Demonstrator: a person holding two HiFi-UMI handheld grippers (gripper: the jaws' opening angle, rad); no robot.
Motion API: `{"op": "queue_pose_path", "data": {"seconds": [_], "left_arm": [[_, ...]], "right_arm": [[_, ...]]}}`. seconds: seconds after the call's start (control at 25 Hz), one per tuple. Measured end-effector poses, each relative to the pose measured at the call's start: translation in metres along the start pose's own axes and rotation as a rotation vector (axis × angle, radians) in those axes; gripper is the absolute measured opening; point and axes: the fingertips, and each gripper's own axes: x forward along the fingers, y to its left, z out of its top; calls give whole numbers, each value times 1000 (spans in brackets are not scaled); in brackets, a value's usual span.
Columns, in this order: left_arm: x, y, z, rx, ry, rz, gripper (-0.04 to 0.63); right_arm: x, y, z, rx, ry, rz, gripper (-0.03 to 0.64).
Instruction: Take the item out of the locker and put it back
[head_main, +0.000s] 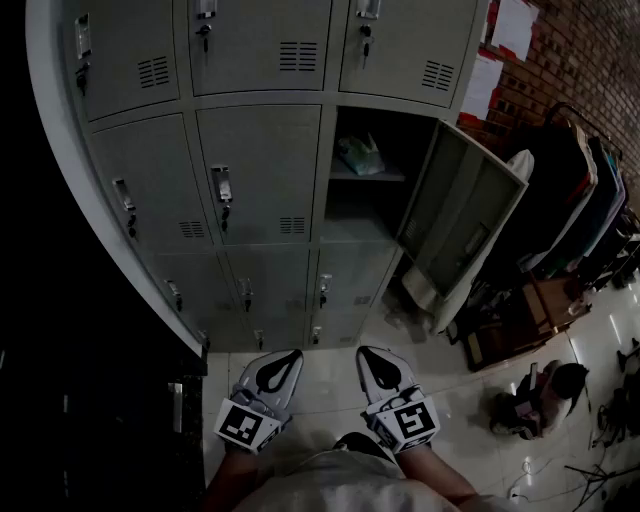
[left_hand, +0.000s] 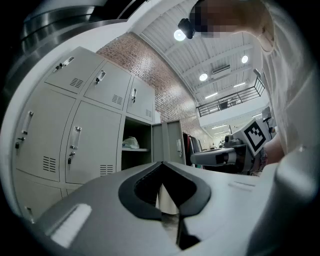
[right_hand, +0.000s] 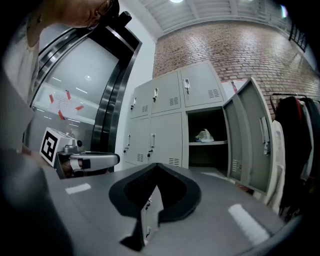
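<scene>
A small pale green crumpled item (head_main: 360, 155) lies on the shelf inside the open locker compartment (head_main: 365, 185) and shows on that shelf in both gripper views (left_hand: 131, 143) (right_hand: 204, 135). The compartment's grey door (head_main: 460, 215) stands swung out to the right. My left gripper (head_main: 281, 362) and right gripper (head_main: 378, 358) are held low, side by side, well short of the lockers. Both have their jaws closed tip to tip with nothing between them. Each gripper shows in the other's view: the right gripper (left_hand: 197, 159) and the left gripper (right_hand: 115, 159).
The grey locker bank (head_main: 250, 180) fills the upper left, its other doors shut. A clothes rack with dark garments (head_main: 590, 200) stands at right. Bags and clutter (head_main: 520, 330) lie on the tiled floor by the door. A brick wall (head_main: 590, 60) runs behind.
</scene>
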Motion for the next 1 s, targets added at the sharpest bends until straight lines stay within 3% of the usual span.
{"op": "queue_pose_path", "data": {"seconds": [0.44,0.72,1.0], "left_arm": [[43,50,-5,-21,-42,36,2],[125,94,-15,7,-19,35,2],[216,141,-1,75,-46,29,2]], "right_arm": [[53,-42,-5,-2,-13,3,2],[129,-110,-17,11,4,47,2],[201,-183,13,-28,-27,79,2]]}}
